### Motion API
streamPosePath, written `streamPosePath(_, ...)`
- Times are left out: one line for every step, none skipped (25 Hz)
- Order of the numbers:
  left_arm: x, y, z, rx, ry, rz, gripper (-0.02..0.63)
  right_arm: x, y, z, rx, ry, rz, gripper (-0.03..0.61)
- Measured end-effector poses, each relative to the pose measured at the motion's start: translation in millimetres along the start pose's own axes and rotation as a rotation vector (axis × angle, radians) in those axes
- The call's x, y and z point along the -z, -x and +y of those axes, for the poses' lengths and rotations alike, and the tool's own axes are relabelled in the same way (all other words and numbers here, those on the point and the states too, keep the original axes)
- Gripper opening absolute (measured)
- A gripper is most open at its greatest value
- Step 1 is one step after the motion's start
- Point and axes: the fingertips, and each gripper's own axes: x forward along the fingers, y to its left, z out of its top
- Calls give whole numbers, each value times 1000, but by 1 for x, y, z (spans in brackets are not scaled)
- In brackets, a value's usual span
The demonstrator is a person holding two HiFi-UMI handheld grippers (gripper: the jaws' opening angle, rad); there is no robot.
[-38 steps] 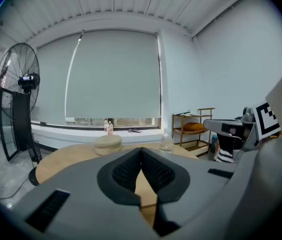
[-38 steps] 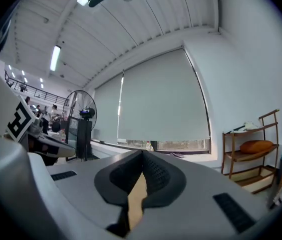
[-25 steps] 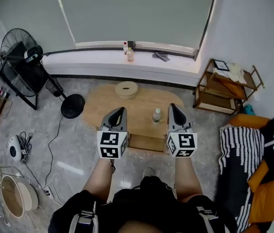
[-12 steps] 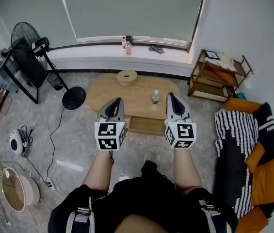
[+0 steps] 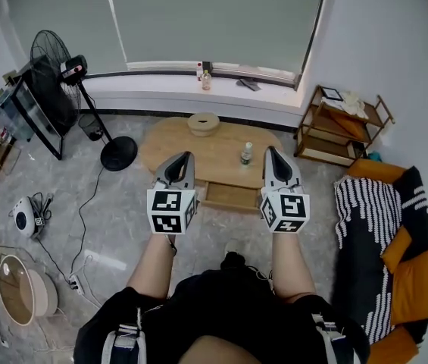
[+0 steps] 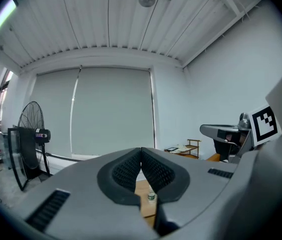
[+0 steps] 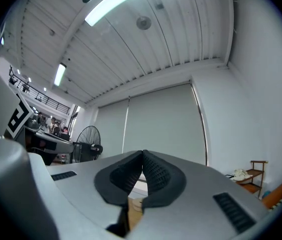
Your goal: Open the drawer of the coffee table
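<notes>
Both shut and empty: left gripper [image 5: 182,161], right gripper [image 5: 273,158], well short of table [image 5: 198,149]. Drawer [image 5: 231,196] judged already out. Recommend checking full extension, clear of bottle [image 5: 246,154].

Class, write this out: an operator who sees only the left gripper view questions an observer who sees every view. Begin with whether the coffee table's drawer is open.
Operator: Is the drawer open?
Observer: Yes. In the head view it stands pulled out from the near side of the coffee table.
Operator: Is the right gripper holding anything?
Observer: No. The right gripper view shows its jaws shut together, nothing between them.
Operator: What else is on the table besides the bottle?
Observer: A round wooden container near the far edge.
</notes>
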Motion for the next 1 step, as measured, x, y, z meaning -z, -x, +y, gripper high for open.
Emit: streamPosePath(-1, 5, 0, 9, 0, -5, 21, -1, 4, 3, 3, 1, -2, 14)
